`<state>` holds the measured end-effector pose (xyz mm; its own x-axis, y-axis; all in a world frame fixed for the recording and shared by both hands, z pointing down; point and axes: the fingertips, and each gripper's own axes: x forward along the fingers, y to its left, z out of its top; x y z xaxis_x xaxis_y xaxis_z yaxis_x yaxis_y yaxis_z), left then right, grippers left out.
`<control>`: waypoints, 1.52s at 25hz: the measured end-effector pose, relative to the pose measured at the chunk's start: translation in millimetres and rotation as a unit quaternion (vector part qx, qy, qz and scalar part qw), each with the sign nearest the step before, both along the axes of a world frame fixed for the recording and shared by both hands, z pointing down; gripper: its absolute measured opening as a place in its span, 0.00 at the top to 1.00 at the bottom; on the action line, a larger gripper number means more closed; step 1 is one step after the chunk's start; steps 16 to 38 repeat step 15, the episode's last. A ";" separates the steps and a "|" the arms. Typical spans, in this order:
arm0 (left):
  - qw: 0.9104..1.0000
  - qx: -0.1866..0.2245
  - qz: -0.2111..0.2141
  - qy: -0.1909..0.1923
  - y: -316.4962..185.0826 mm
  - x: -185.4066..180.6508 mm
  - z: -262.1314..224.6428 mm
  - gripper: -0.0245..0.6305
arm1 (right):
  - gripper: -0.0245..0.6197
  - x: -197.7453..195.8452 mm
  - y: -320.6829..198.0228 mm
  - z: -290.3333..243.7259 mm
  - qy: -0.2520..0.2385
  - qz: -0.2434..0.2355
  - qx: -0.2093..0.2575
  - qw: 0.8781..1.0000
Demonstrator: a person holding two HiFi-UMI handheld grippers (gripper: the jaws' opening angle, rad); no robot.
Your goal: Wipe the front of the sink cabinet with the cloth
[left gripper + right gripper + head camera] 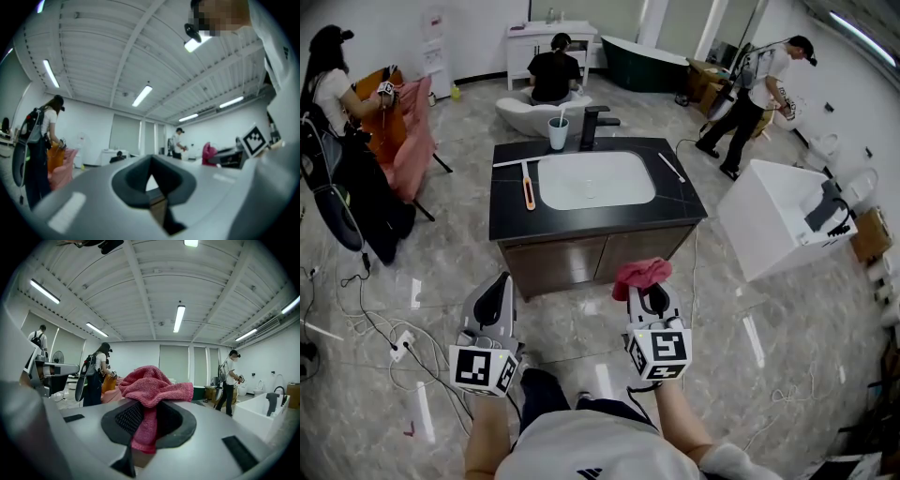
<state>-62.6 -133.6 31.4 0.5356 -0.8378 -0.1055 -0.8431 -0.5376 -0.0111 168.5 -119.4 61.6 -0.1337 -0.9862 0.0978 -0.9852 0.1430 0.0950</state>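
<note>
**Cloth clamped, cabinet front not yet wiped**

I hold the left gripper (499, 292) with its jaws together and nothing between them. My right gripper (649, 292) is clamped on the red cloth (641, 272), which bunches past the tips, near the lower right door of the sink cabinet (581, 259). Risk, in my judgement: only a narrow fold is pinched, so wiping pressure could drag the cloth free, or the hard tips could scrape the door.

My crumpled pink cloth (154, 385) was pinched in my right gripper (649, 298), near the sink cabinet's brown front (581, 261).
</note>
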 end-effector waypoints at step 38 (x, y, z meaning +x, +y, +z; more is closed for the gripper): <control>1.000 0.001 0.004 0.006 -5.4 0.9 -5.2 0.96 | 0.86 -3.0 -6.6 -8.5 -0.010 0.006 0.012 1.000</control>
